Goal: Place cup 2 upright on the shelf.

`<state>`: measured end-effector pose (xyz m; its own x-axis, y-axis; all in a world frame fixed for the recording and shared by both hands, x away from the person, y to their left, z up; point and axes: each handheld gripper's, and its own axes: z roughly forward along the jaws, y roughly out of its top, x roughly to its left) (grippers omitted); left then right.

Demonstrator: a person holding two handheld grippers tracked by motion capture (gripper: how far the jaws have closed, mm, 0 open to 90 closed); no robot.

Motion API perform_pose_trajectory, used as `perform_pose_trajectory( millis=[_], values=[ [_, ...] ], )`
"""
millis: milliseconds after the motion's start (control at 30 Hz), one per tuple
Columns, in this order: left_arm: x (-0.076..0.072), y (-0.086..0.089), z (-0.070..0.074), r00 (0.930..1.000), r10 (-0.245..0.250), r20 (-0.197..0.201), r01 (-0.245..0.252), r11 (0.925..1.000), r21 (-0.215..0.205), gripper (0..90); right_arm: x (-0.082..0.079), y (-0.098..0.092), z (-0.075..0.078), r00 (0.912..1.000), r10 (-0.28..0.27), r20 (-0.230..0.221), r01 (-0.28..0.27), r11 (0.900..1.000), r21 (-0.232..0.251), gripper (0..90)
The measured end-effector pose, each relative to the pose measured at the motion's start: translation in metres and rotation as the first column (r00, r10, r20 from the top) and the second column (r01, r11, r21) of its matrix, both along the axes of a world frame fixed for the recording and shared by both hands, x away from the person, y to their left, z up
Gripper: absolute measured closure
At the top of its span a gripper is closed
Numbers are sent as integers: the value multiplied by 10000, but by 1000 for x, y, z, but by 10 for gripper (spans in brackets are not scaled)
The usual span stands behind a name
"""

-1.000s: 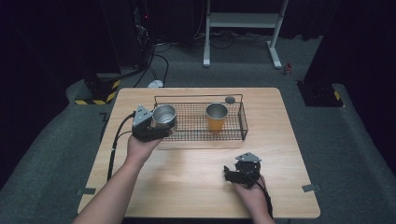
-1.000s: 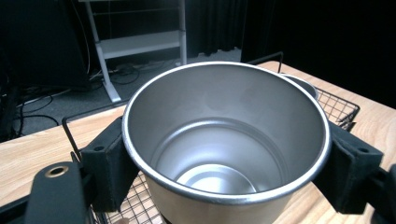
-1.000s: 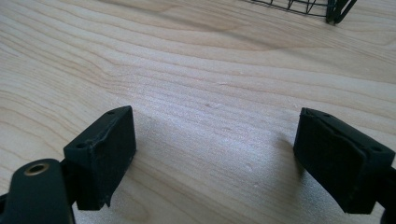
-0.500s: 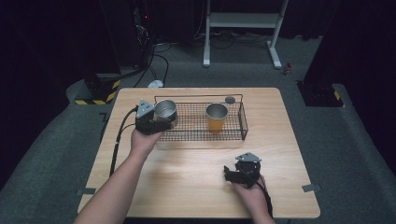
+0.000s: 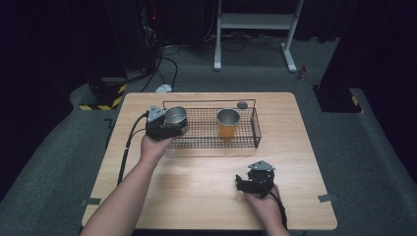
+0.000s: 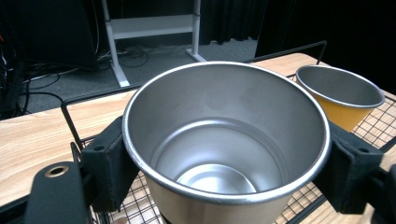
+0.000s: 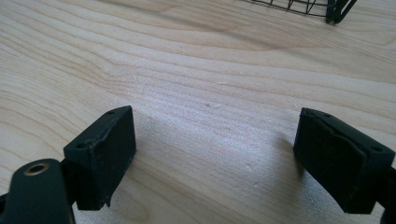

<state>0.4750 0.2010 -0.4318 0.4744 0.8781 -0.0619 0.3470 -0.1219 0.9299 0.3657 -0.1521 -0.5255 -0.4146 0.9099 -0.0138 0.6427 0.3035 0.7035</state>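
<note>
My left gripper (image 5: 173, 124) is shut on a silver metal cup (image 5: 175, 116), which is upright at the left end of the black wire basket (image 5: 211, 145). In the left gripper view both pads press the silver cup (image 6: 224, 140) from either side, with the basket mesh under it; I cannot tell whether it rests on the mesh. An orange cup with a metal inside (image 5: 228, 123) stands upright in the middle of the basket, also seen as the orange cup (image 6: 343, 100) to the right. My right gripper (image 5: 241, 183) lies near the table's front, open (image 7: 229, 158), with bare wood between its jaws.
A small grey round object (image 5: 242, 104) lies on the table just behind the basket. The wooden table (image 5: 305, 147) has free room right of and in front of the basket. A cable (image 5: 129, 142) trails from the left gripper over the table's left side.
My left gripper has carried the silver cup a little farther and to the right, over the basket's left end. The right gripper has stayed where it was.
</note>
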Motion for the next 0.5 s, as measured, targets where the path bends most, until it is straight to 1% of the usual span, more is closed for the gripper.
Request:
perform_pose_trajectory(
  millis=[33, 133, 167, 267, 333, 367, 400, 500],
  values=[
    [2, -1, -1, 10000, -10, -66, 11, 10000, 62, 189, 0, 0, 0, 10000, 2, 2, -2, 10000, -1, 129],
    [4, -3, -2, 10000, -3, -93, 4, 9999, 140, 189, 0, 0, 0, 10000, 0, 1, 0, 10000, -1, 129],
    [7, -4, -1, 9999, -34, -115, 35, 10000, 78, 189, 0, 0, 0, 10000, -2, 1, 2, 10000, 1, 129],
    [10, -6, 0, 9999, -19, -109, 20, 10000, 90, 189, 0, 0, 0, 10000, 7, -1, -7, 10000, -4, 129],
    [13, -8, -1, 9999, -36, -111, 38, 9997, 227, 189, 0, 0, 0, 10000, 9, 0, -9, 10000, -4, 129],
    [16, -9, -2, 9997, -9, -240, 14, 9997, 225, 189, 0, 0, 0, 10000, 9, 0, -9, 10000, -3, 129],
    [16, -9, -2, 9997, -9, -240, 14, 9997, 225, 189, 0, 0, 0, 10000, 9, 0, -9, 10000, -3, 129],
    [20, -11, -5, 9989, -90, -470, 105, 9994, 327, 189, 0, 0, 0, 10000, 8, 0, -8, 10000, -3, 129]
  ],
)
